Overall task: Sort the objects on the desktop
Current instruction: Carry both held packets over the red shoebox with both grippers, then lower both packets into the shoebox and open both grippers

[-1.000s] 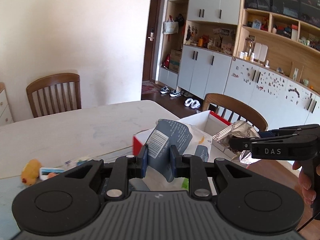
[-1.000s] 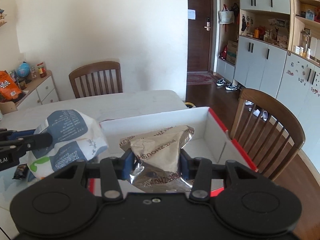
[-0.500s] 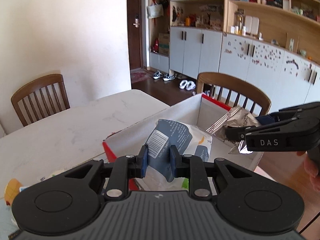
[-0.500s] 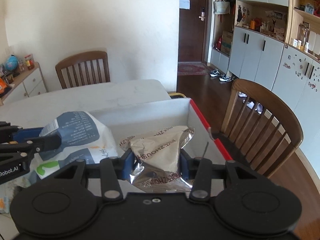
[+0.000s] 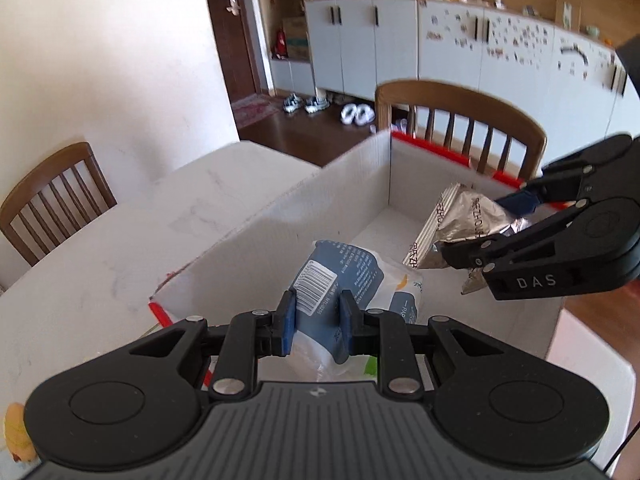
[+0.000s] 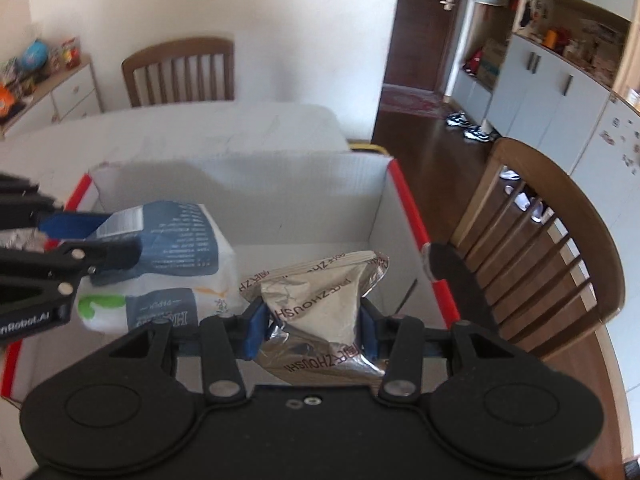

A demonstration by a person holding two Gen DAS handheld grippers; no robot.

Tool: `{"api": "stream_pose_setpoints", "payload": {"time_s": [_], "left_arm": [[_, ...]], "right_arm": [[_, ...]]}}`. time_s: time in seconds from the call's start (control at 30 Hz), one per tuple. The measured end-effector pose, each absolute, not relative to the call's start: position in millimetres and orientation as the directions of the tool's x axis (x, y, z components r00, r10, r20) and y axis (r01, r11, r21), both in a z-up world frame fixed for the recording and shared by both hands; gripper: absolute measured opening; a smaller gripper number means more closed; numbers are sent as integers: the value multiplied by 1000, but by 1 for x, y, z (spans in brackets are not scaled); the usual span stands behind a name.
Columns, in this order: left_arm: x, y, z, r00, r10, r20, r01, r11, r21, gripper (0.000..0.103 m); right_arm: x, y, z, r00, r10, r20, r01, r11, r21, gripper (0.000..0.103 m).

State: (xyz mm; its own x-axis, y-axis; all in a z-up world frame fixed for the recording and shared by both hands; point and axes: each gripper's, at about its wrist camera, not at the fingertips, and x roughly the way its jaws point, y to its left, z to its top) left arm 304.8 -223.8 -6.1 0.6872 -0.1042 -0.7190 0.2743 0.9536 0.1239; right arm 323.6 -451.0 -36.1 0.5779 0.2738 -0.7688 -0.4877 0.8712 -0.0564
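Both grippers carry bags over the open box (image 6: 404,200), white inside w/ red rim, sitting on the table (image 5: 132,240) near its right end. L gripper (image 5: 316,314) is clenched on a blue-white bag (image 5: 340,272), pinched at the barcode end; the bag hangs into the box's left half. R gripper (image 6: 310,330) grips a silver foil bag (image 6: 320,300) across its middle, over the right half.

Risks, as I judge them: bags sit just beside each other, so letting go together could make them pile or tip vs the wall. Foil is slick and crumpled and may slip early. L grip is on a thin edge only; the bag could swing and snag the rim. A chair (image 6: 552,240) stands just right of the box, so a nudge there could shift it.
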Motion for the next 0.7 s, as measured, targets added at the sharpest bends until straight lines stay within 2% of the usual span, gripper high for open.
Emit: {"api": "stream_pose_setpoints", "payload": {"time_s": [0.27, 0.7], "left_arm": [[324, -239, -21, 617, -80, -783, 354, 917, 185, 21], [340, -239, -24, 530, -52, -846, 383, 905, 185, 21]], "right_arm": [[337, -442, -59, 471, 268, -840, -556, 830, -47, 46], [337, -438, -77, 431, 259, -864, -598, 799, -59, 48]]}}
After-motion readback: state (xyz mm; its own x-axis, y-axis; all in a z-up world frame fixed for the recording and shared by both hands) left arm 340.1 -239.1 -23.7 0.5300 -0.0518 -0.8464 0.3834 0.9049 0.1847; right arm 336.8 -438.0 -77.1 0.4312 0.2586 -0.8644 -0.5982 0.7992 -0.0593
